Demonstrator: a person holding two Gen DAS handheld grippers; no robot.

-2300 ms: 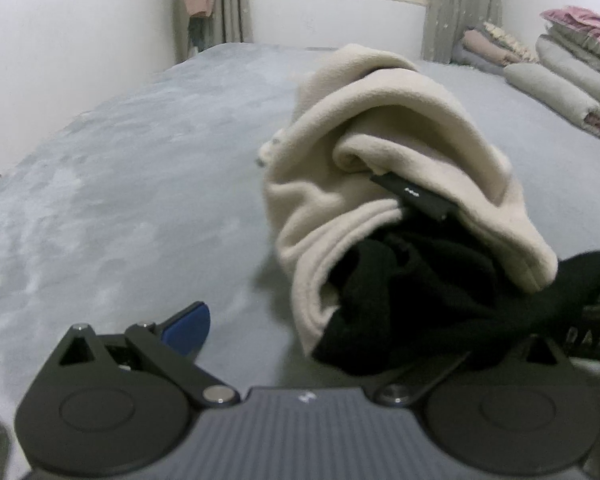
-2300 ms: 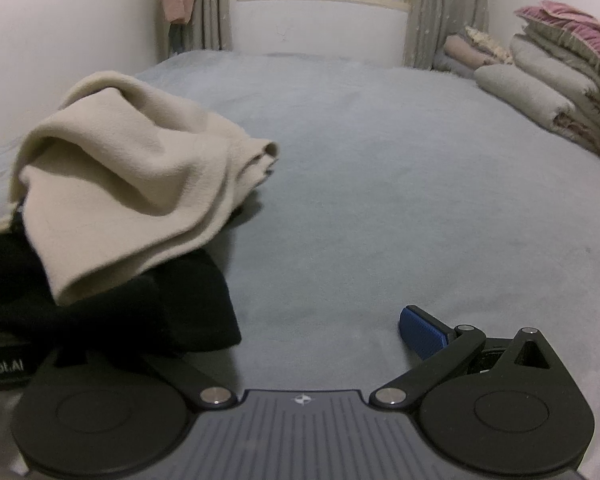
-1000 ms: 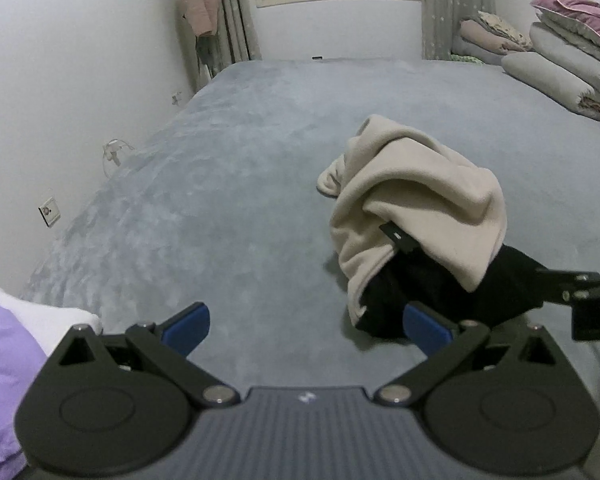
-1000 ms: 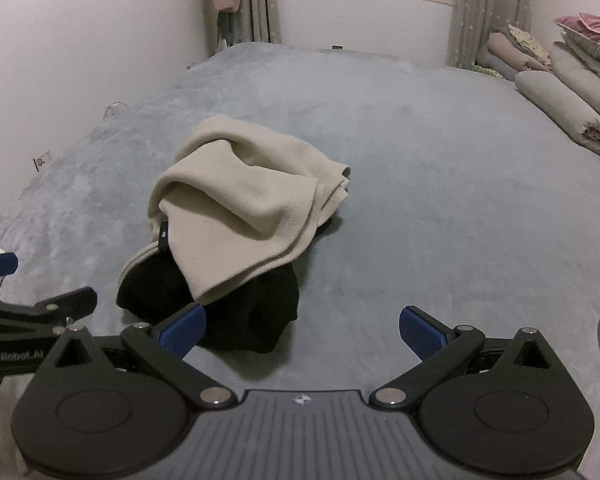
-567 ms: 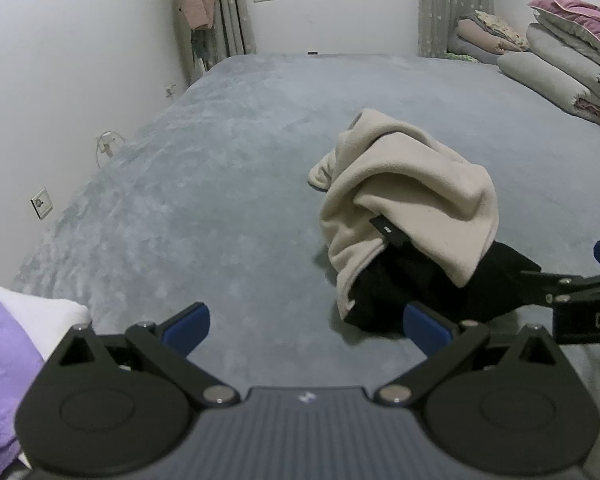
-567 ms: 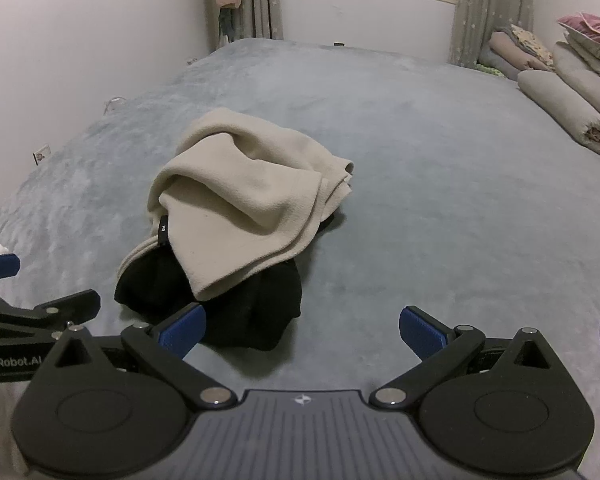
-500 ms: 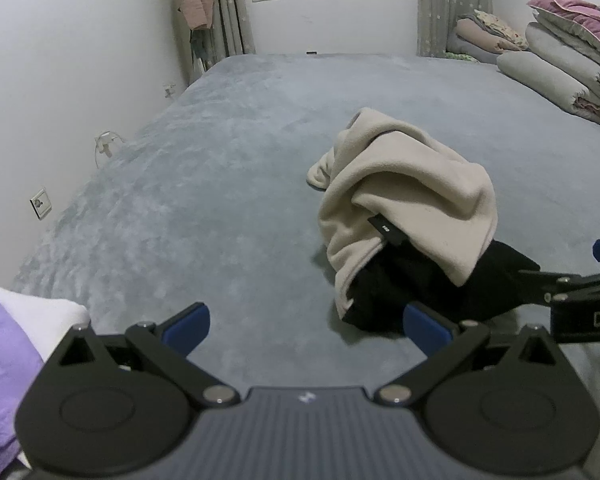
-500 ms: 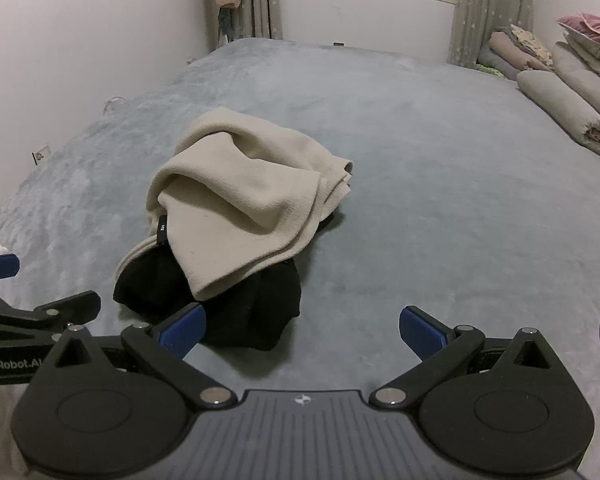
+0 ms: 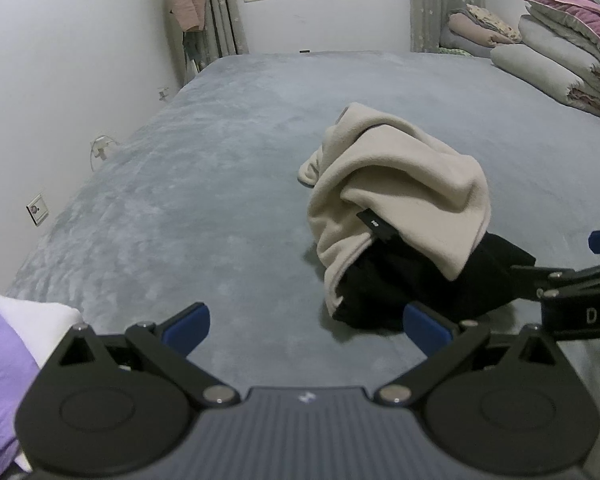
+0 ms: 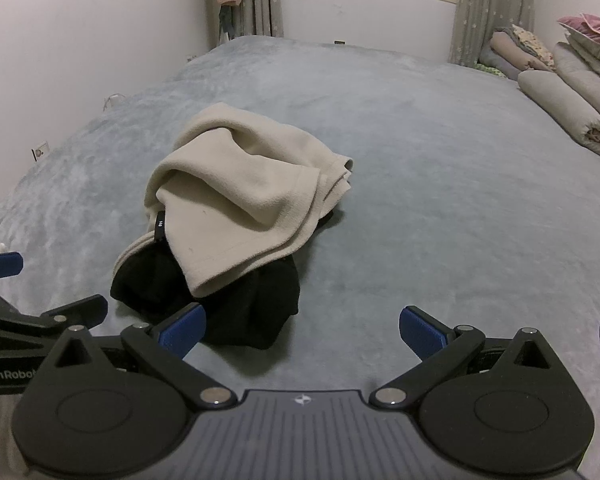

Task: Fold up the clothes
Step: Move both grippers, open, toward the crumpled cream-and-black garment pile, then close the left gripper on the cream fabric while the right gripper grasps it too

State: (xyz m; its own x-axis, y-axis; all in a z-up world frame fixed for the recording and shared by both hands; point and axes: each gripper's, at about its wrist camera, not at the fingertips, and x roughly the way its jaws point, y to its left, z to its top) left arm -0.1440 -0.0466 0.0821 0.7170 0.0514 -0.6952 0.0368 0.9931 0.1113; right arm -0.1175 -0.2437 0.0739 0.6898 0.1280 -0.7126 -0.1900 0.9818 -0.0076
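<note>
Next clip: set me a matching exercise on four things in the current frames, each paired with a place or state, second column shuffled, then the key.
Things:
1. cream fleece garment
2. black garment
3. stacked bedding
4. left gripper

Places or states:
A. piled at the far right edge of the grey bed cover
B. open, holding nothing
C. draped on top of the heap
D. partly hidden beneath the heap

Pairs: 1-C, 2-D, 3-A, 4-B
</note>
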